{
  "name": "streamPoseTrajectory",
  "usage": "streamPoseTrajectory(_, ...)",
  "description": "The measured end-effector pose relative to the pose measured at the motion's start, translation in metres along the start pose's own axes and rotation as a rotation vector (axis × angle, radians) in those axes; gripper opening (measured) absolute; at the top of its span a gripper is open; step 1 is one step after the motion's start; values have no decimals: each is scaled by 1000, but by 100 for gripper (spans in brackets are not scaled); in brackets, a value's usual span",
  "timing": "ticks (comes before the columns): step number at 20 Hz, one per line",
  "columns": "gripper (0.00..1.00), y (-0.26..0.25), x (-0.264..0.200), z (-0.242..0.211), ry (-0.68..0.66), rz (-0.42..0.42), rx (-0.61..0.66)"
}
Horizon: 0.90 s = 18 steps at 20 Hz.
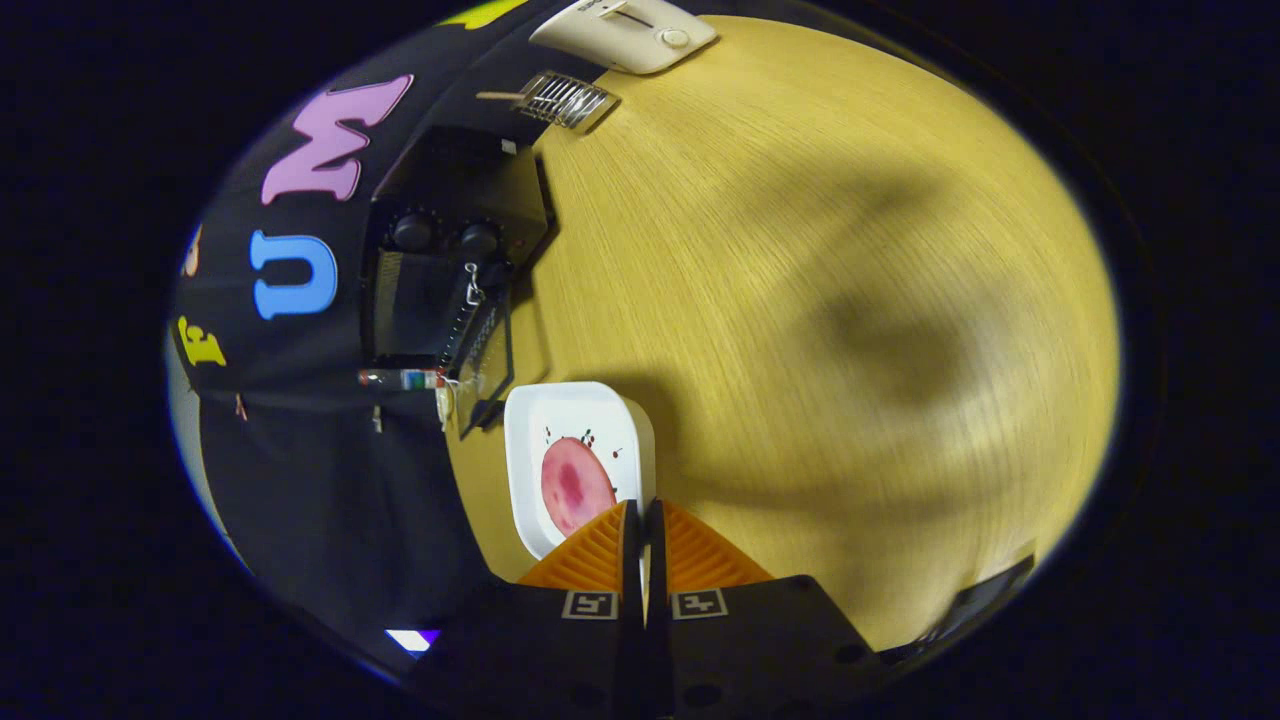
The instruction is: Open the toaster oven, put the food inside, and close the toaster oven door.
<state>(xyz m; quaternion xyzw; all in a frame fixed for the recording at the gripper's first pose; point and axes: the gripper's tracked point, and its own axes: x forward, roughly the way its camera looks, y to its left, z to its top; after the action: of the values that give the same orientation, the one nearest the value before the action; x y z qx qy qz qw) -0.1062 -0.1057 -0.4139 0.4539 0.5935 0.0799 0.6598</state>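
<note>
A white square plate (580, 420) carries a round pink slice of food (573, 485). My gripper (645, 512) is shut on the plate's rim, with the edge pinched between both fingers. Beyond the plate, the black toaster oven (445, 250) stands against the booth wall with two knobs on its front. Its glass door (488, 365) hangs open toward the plate, and a small chain dangles at its handle. The whole view is rolled sideways, so the wooden table (800, 300) runs up the right side.
A white pop-up toaster (625, 32) stands at the far end of the table. A small metal rack with a wooden handle (562, 98) lies between it and the oven. Wide bare tabletop with soft shadows lies to the right of the plate.
</note>
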Motion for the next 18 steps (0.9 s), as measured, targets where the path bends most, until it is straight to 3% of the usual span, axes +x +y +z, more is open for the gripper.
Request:
streamPoseTrajectory(5, 5, 60, 3, -7, -153, 89, 158)
streamPoseTrajectory(11, 5, 142, 56, 1, -322, 166, 313)
streamPoseTrajectory(18, 5, 194, 135, 26, -485, 140, 466)
